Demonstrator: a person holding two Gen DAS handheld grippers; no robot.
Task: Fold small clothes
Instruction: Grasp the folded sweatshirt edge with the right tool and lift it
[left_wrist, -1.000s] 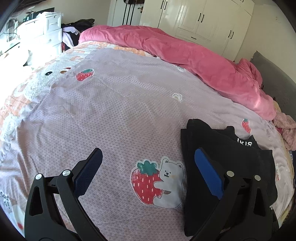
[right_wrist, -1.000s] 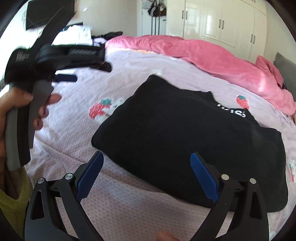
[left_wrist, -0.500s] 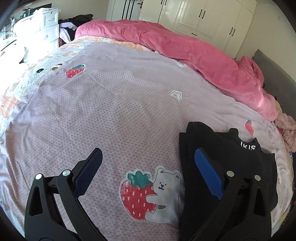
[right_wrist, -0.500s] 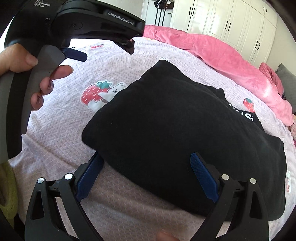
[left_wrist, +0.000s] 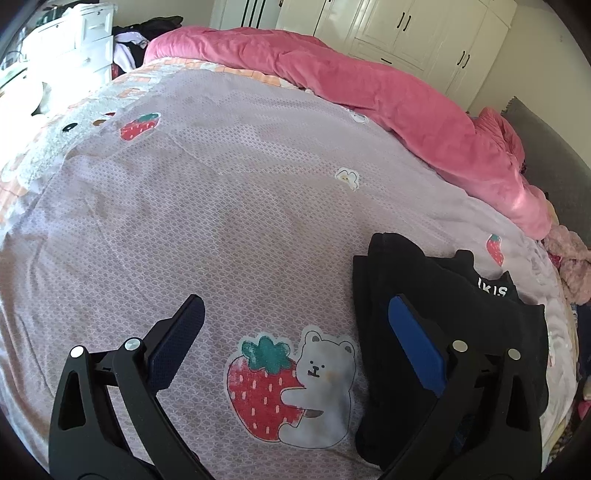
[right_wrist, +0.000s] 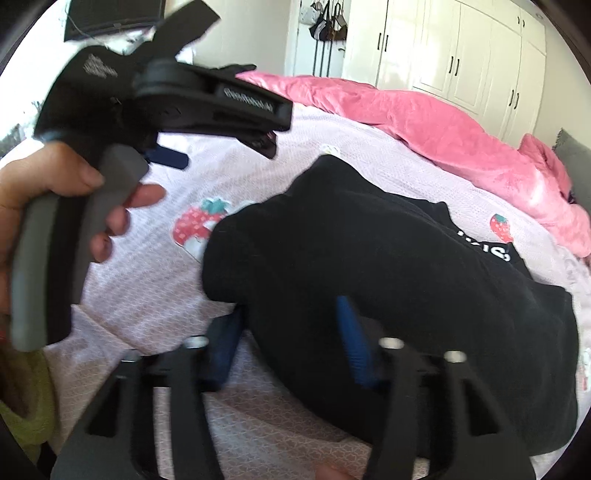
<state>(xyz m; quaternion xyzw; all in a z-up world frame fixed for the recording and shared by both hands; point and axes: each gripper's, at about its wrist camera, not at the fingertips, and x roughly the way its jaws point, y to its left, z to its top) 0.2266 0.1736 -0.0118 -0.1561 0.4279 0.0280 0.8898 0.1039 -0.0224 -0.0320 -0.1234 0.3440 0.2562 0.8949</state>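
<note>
The black garment (right_wrist: 388, 280), folded into a thick bundle with white lettering at its far end, lies on the lilac bedsheet (left_wrist: 229, 206), just right of the printed strawberry-and-bear patch (left_wrist: 291, 387). The right gripper (right_wrist: 291, 339) is at the bundle's near edge, its jaws closing with a fold of the black cloth between the blue pads. The left gripper (left_wrist: 295, 354) hangs over the patch with its jaws wide apart and nothing between them, its right finger over the bundle's left edge. Beyond the patch, a pink duvet (left_wrist: 388, 103) is heaped along the bed's far side, white wardrobes (left_wrist: 417, 33) behind it.
</note>
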